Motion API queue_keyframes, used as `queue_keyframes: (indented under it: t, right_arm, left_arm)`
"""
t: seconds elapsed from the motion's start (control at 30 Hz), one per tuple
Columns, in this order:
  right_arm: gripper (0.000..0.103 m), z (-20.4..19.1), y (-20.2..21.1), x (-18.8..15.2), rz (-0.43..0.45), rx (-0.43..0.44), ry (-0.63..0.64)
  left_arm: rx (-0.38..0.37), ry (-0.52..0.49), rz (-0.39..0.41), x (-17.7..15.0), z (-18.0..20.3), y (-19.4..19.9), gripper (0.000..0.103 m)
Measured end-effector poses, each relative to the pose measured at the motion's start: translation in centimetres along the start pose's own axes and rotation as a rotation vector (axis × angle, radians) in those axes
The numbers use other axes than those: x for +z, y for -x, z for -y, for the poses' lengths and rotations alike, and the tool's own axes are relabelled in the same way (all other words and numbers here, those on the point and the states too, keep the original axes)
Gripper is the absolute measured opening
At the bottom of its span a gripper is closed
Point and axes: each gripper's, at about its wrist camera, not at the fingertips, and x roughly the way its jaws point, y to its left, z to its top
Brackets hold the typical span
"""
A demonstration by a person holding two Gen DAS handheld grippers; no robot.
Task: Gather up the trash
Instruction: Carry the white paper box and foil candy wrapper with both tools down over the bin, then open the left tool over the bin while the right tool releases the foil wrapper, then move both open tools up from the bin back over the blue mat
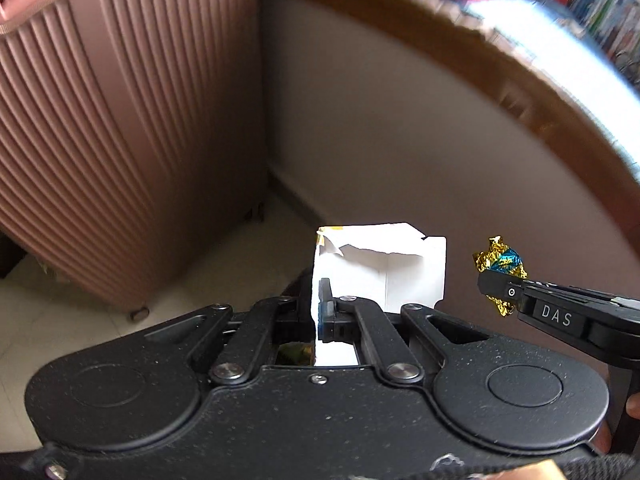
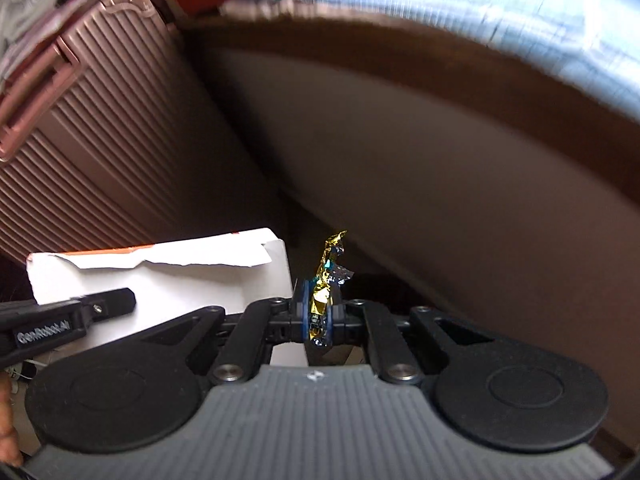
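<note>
Left wrist view, nearest first: my left hand-held gripper [image 1: 318,312] is clamped on one wall of a white paper box [image 1: 380,268], jaws narrow with the thin card pinched between them. The box has a torn top edge, open mouth facing up, held clear of the floor [image 1: 80,320].

At 3 o'clock of the box, apart from it, my right hand-held gripper [image 1: 498,286] comes in from the side, pinching a crumpled gold-and-blue foil wrapper [image 1: 500,260]. The foil sticks out above and below the fingertips.

Right wrist view: the jaws are nearly closed on the wrapper, which stands upright between the blue pads [image 2: 306,312]. The box sits at 10 o'clock, just beside the wrapper; whether they touch, I cannot tell.

Farther out: a pink ribbed suitcase [image 1: 100,140] stands on the pale tile floor at 10 o'clock. A grey wall [image 1: 380,140] runs behind the box. Above it, at 1 o'clock, the brown edge of a desk [image 1: 520,92]; things on top are blurred.
</note>
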Motion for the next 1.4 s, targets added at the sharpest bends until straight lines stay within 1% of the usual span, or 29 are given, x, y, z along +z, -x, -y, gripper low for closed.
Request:
queue_keyframes:
  t: [0.13,0.27,0.4,0.6,0.77,0.8,0.83,0.87,0.97,1.03,1.2,1.4]
  right_arm:
    - [0.012,0.0,-3.8,-0.7,-0.060,-0.017,0.027]
    - [0.013,0.2,-6.9,-1.3,-0.111,-0.025,0.042]
    - [0.017,0.5,-9.1,-1.7,-0.146,-0.027,0.051]
    - [0.020,0.9,-11.4,-1.6,-0.187,-0.038,0.024]
    - [0.024,1.0,-12.7,-0.7,-0.203,-0.039,0.014]
    - [0.026,1.0,-12.8,-0.7,-0.203,-0.036,0.012]
    - [0.039,1.4,-12.7,-0.9,-0.203,-0.034,0.011]
    - [0.042,1.4,-12.8,-0.9,-0.203,-0.033,0.009]
    - [0.046,1.4,-12.8,-1.2,-0.200,-0.026,0.004]
    - [0.055,1.5,-12.7,-1.3,-0.198,-0.024,0.000]
    - [0.057,1.9,-11.9,-1.6,-0.181,-0.028,-0.006]
    - [0.058,2.6,-8.4,-2.0,-0.127,-0.033,-0.014]
  left_arm:
    - [0.024,-0.003,-0.068,-0.6,0.0,-4.2,0.001]
    - [0.038,-0.020,-0.108,-1.1,0.1,-7.5,0.001]
    - [0.044,-0.035,-0.139,-1.1,0.4,-10.0,0.002]
    - [0.042,-0.068,-0.174,-1.6,2.0,-12.3,0.004]
    - [0.038,-0.086,-0.196,-1.6,2.9,-13.2,0.012]
    - [0.038,-0.086,-0.197,-1.7,2.8,-13.3,0.012]
    - [0.039,-0.088,-0.195,-2.1,2.7,-13.3,0.012]
    - [0.040,-0.091,-0.194,-2.3,2.7,-13.4,0.012]
    - [0.043,-0.099,-0.191,-2.6,2.8,-13.4,0.012]
    - [0.045,-0.100,-0.190,-2.7,3.0,-13.3,0.013]
    - [0.039,-0.086,-0.183,-2.6,2.6,-12.6,0.019]
    - [0.010,-0.085,-0.163,-2.7,2.8,-9.7,0.021]
